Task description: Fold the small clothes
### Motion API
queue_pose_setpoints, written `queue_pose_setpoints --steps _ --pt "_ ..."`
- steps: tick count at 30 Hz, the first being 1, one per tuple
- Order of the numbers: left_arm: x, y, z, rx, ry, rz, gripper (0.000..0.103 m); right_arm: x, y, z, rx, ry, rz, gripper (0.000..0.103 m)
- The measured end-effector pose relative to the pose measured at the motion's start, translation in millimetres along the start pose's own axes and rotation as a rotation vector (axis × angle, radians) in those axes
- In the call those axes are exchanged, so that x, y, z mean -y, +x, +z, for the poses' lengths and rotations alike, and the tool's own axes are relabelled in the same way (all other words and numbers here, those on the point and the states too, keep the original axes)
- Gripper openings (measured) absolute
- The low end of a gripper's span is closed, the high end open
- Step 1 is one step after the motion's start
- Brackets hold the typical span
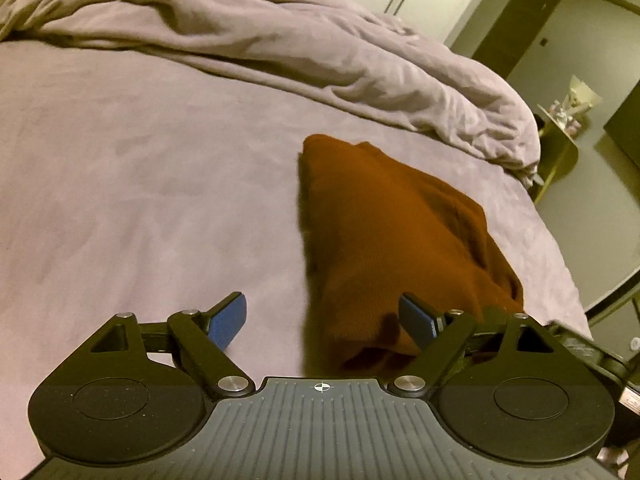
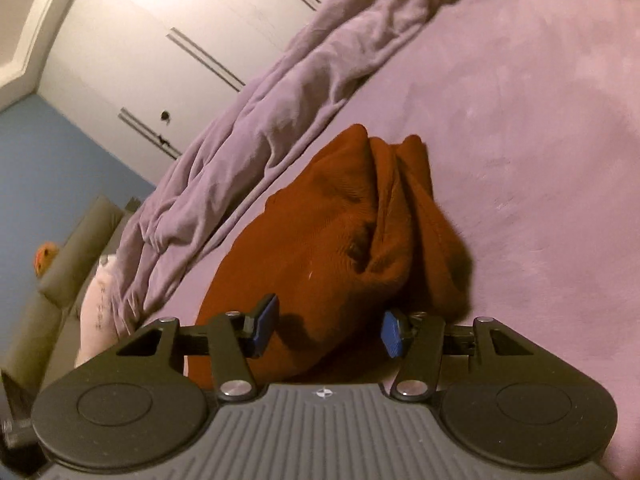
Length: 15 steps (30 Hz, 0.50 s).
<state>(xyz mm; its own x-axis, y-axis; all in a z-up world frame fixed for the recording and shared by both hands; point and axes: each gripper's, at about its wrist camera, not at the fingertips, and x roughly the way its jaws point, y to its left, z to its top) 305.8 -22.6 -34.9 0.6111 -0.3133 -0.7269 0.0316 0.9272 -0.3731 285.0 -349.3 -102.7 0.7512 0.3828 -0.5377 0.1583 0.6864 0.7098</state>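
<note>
Left wrist view: your left gripper [image 1: 322,322] has its jaws spread wide, nothing between the blue ribbed pads [image 1: 228,320] but bare sheet. The rust-brown knitted garment [image 1: 384,232], bundled into a rough wedge, lies on the mauve bed sheet [image 1: 120,168], its near end just beside and partly behind the right-hand pad. The crumpled mauve duvet [image 1: 280,48] is heaped along the far edge, apart from the garment. Risk: if you close from here you catch only the edge of the top layer, or sheet. That drags the bundle sideways and opens the folds.

Right wrist view: your right gripper [image 2: 326,330] hangs over the garment's [image 2: 320,232] near end, jaws partly apart. Cloth sits between the pads, but whether they press on it I cannot tell; there looks to be a gap on each side. The camera is rolled, so the bed [image 2: 520,120] runs diagonally. The garment shows two loose upright ridges with a deep crease between them, not flat. Risks: closing on the thick bulge grabs several layers at once, so lifting takes the whole lump rather than one flap. The loose ridges will likely flop and unroll when pulled. A low pad could also snag the sheet. The garment lies close to the duvet [image 2: 248,128] here; a pull that way would run it into the heap.
</note>
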Motion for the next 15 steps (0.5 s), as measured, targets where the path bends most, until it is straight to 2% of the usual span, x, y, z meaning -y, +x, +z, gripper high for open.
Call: queue_pose_setpoints --steps 1,2,4,6,8,10,12,14,15 --pt "2 3 1 -0.005 -0.001 -0.004 0.089 -2 5 0 -0.014 -0.009 0.004 0.016" --pt "3 4 1 -0.009 0.001 -0.006 0.089 -3 4 -1 -0.011 -0.023 0.015 0.013" --pt "5 8 2 -0.009 0.011 0.000 0.089 -7 -1 0 0.015 -0.101 0.010 0.011" --pt "7 12 2 -0.012 0.033 0.036 0.089 -6 -3 -1 0.019 -0.156 -0.066 0.011" --pt "6 22 0 -0.042 0.056 0.068 0.097 1 1 -6 0.014 -0.203 -0.105 0.010" --pt "1 27 -1 -0.071 0.067 0.091 0.098 -4 3 -9 0.016 -0.270 -0.121 0.010" --pt "-3 18 1 -0.062 0.073 0.097 0.097 -11 -3 -5 -0.003 -0.292 -0.122 0.015" --pt "-4 8 5 -0.023 0.104 0.150 0.096 -15 -20 1 0.019 -0.284 -0.147 0.032" --pt "-5 3 6 0.003 0.113 0.173 0.096 -16 -28 2 0.043 -0.295 -0.166 0.035"
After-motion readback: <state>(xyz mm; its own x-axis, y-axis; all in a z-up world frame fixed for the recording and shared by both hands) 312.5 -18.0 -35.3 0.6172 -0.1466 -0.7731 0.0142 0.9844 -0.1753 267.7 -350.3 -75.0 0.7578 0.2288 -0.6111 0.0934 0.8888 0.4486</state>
